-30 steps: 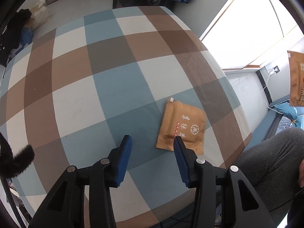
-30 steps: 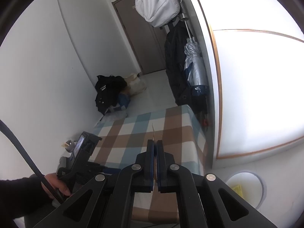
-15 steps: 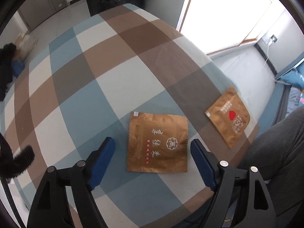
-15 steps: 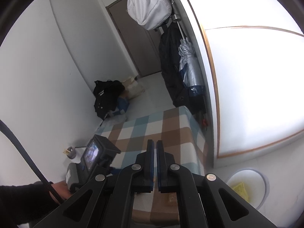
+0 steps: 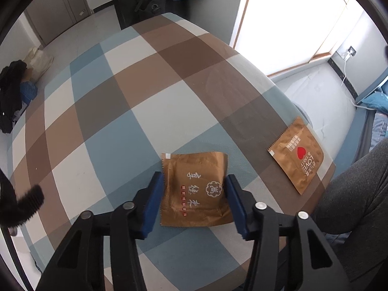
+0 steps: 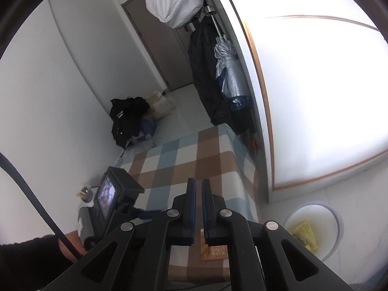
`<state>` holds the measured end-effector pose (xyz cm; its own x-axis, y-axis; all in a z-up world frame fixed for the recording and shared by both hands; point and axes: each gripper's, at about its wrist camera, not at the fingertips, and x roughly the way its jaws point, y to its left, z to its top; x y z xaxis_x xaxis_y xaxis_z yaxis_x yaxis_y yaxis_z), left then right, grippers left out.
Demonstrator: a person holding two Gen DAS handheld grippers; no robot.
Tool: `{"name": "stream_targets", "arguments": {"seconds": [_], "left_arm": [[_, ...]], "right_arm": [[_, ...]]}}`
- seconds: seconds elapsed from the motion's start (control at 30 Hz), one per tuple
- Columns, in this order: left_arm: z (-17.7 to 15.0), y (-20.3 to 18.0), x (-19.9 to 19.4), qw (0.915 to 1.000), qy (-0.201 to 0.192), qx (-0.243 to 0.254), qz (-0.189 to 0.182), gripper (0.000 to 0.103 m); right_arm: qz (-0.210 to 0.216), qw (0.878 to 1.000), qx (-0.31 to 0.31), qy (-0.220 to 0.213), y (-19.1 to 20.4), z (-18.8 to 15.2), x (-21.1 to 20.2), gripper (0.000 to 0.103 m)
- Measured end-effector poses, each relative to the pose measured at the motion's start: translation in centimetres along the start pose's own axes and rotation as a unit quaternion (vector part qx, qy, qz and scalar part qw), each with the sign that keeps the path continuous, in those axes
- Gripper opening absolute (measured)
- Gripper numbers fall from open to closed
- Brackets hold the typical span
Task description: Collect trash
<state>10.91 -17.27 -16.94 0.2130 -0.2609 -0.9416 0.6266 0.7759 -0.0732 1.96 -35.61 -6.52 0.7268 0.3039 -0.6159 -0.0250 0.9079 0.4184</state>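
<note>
A brown foil wrapper with white characters (image 5: 196,189) lies flat on the checked tablecloth (image 5: 121,97). My left gripper (image 5: 194,181) is open, its blue pads on either side of this wrapper, close to its edges. A second brown wrapper with a red heart (image 5: 297,155) lies near the table's right edge; it also shows in the right wrist view (image 6: 214,251) below my right gripper (image 6: 198,191). The right gripper is held high above the table with its pads nearly together and nothing between them.
A white round bin (image 6: 312,230) with yellow trash inside stands on the floor right of the table. A person's grey-clad leg (image 5: 351,194) is at the table's right corner. Coats and an umbrella (image 6: 228,72) hang by the window. Bags (image 6: 131,118) lie on the floor.
The left gripper has moved in over the first wrapper and narrowed, so its pads now flank it. The heart wrapper, held in the air a second ago, now lies on the table.
</note>
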Motion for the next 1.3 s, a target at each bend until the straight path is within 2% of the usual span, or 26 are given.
{"name": "stream_targets", "arguments": {"seconds": [0.03,0.1,0.23,0.33,0.6,0.63,0.67,0.7,0.8,0.83,0.97,1.03,1.1,1.23,1.3], "left_arm": [[-0.2,0.3,-0.1,1.0000,-0.004,-0.006,-0.004,0.042],[-0.4,0.9,-0.3,0.9997,-0.008,-0.018,-0.014,0.042],[-0.9,1.7,-0.3,0.9988,-0.019,-0.036,-0.027,0.041],[-1.3,2.8,-0.5,0.9971,-0.027,-0.052,-0.048,0.041],[-1.4,6.4,-1.2,0.9874,-0.031,-0.117,-0.101,0.038],[-1.5,6.9,-1.4,0.9859,-0.034,-0.125,-0.106,0.038],[-1.7,7.4,-1.6,0.9843,-0.037,-0.133,-0.110,0.038],[-1.8,7.8,-1.8,0.9828,-0.039,-0.140,-0.115,0.038],[-2.0,8.6,-2.4,0.9796,-0.046,-0.151,-0.125,0.038],[-2.1,8.8,-2.6,0.9790,-0.049,-0.152,-0.127,0.038],[-2.6,9.2,-3.4,0.9761,-0.060,-0.158,-0.136,0.038],[-2.7,9.3,-3.6,0.9752,-0.064,-0.160,-0.139,0.038],[-2.9,9.5,-4.0,0.9744,-0.067,-0.162,-0.141,0.038],[-3.0,9.6,-4.5,0.9735,-0.075,-0.164,-0.141,0.038],[-3.1,9.8,-4.7,0.9728,-0.079,-0.168,-0.139,0.038]], "right_arm": [[-0.003,1.000,0.004,0.013,-0.2,-0.2,0.5,0.035],[-0.009,0.999,0.010,0.038,-0.5,-0.7,1.4,0.049],[-0.043,0.995,0.008,0.090,-0.9,-2.3,3.8,0.050],[-0.056,0.990,0.005,0.131,-0.6,-3.6,5.7,0.057],[-0.109,0.974,-0.036,0.193,0.9,-6.5,10.4,0.062],[-0.118,0.972,-0.040,0.200,0.9,-6.8,10.9,0.065],[-0.126,0.973,-0.054,0.184,1.4,-6.9,10.9,0.065],[-0.136,0.972,-0.068,0.182,1.8,-6.9,11.0,0.069],[-0.166,0.962,-0.111,0.186,2.8,-7.8,11.7,0.072],[-0.179,0.957,-0.130,0.187,3.2,-8.2,11.8,0.072],[-0.172,0.958,-0.136,0.184,3.5,-8.4,11.6,0.063],[-0.164,0.959,-0.145,0.180,3.8,-8.6,11.3,0.050],[-0.169,0.955,-0.172,0.174,4.8,-9.1,11.1,0.044],[-0.152,0.956,-0.186,0.167,5.9,-9.5,10.8,0.014],[-0.138,0.959,-0.182,0.171,6.0,-9.6,10.8,0.007]]}}
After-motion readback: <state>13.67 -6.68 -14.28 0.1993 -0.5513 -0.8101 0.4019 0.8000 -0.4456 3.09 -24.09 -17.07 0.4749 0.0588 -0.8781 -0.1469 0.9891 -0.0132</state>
